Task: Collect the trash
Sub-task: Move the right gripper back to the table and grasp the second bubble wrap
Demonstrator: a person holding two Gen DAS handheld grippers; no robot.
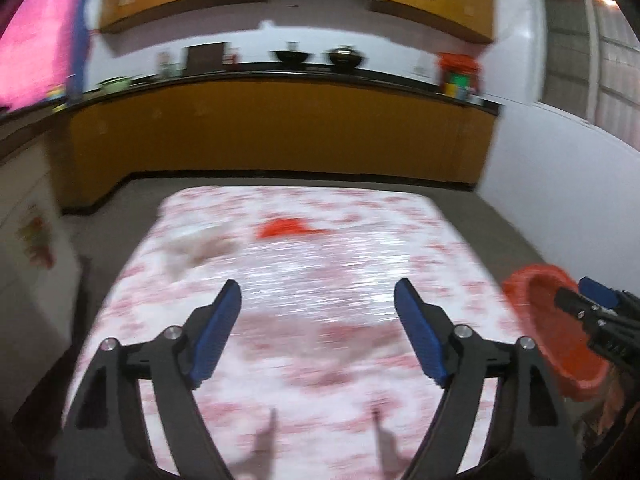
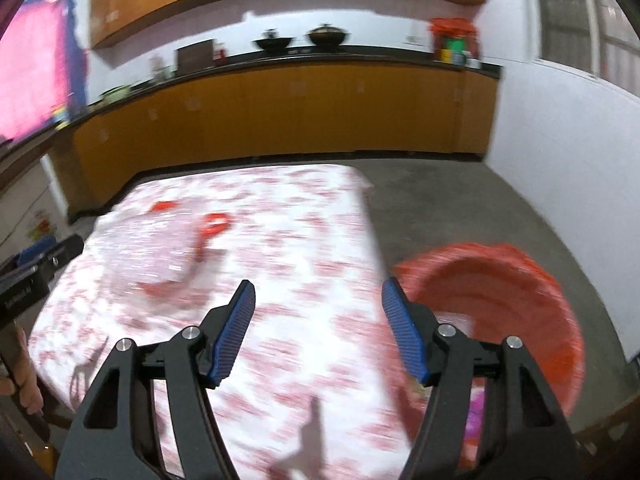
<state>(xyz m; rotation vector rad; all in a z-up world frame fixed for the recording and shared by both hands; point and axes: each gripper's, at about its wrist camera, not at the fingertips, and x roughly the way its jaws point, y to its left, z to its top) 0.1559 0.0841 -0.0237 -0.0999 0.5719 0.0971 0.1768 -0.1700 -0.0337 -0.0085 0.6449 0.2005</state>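
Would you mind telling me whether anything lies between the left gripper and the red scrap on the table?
Nothing visible does. The left gripper stands open and empty above bare patterned tablecloth, and the red scrap lies beyond it. A blurred pale scrap sits off to the left.

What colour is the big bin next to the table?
Orange-red. The bin shows best in the right wrist view, beside the table.

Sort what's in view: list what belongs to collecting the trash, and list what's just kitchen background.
Belongs to the job:
- red scrap on the tablecloth
- crumpled pale wrapper
- clear plastic bag
- red basket beside the table
- left gripper and right gripper, jaws open and empty

Just background:
- two dark pots on the counter
- orange cabinets
- pink cloth
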